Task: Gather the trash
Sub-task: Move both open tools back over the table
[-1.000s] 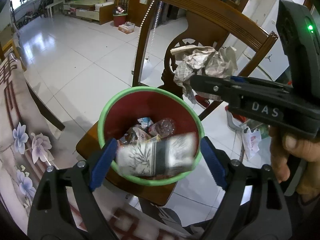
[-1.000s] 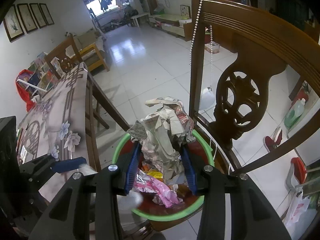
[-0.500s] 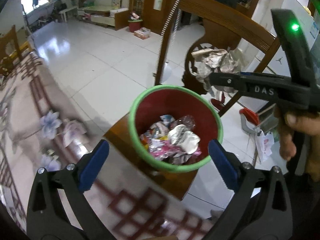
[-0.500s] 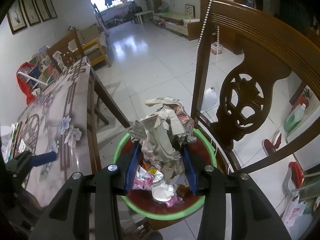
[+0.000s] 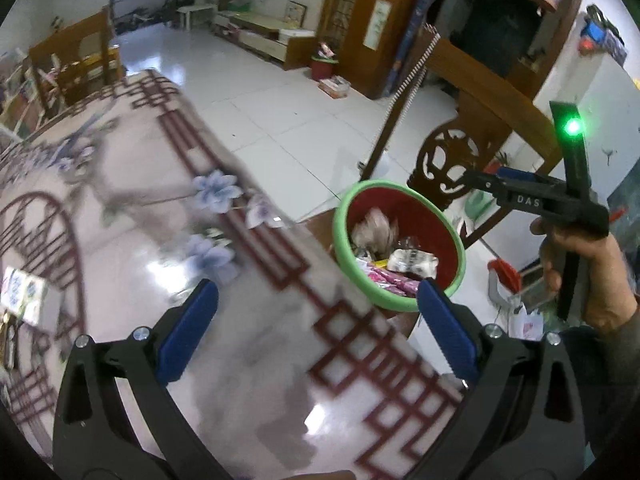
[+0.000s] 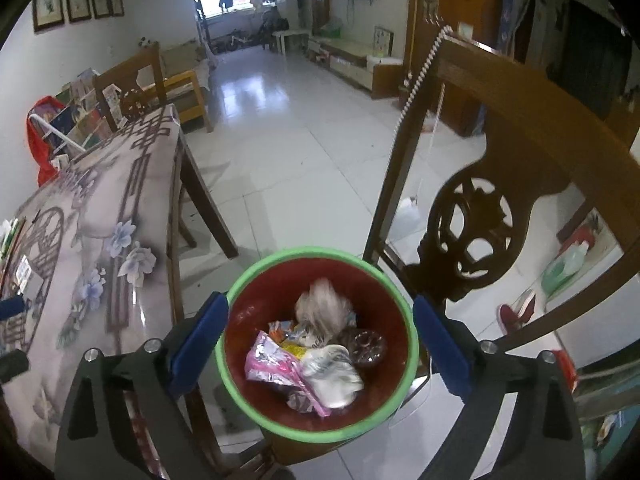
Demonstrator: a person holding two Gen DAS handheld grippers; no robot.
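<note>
Right tool (image 6: pixel 318 336) spread, bin (image 6: pixel 240 396) mouth up

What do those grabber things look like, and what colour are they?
Both are black plastic tongs with blue ridged pads and silver screws. The left gripper looks the same as the right gripper, which has white "DAS" lettering, a green light and a bare hand with a dark sleeve.

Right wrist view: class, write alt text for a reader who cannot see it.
The open right gripper hovers empty above a red bin with a green rim that holds crumpled paper and wrappers. The bin sits on a carved wooden chair, beside a table with a floral cover.
</note>
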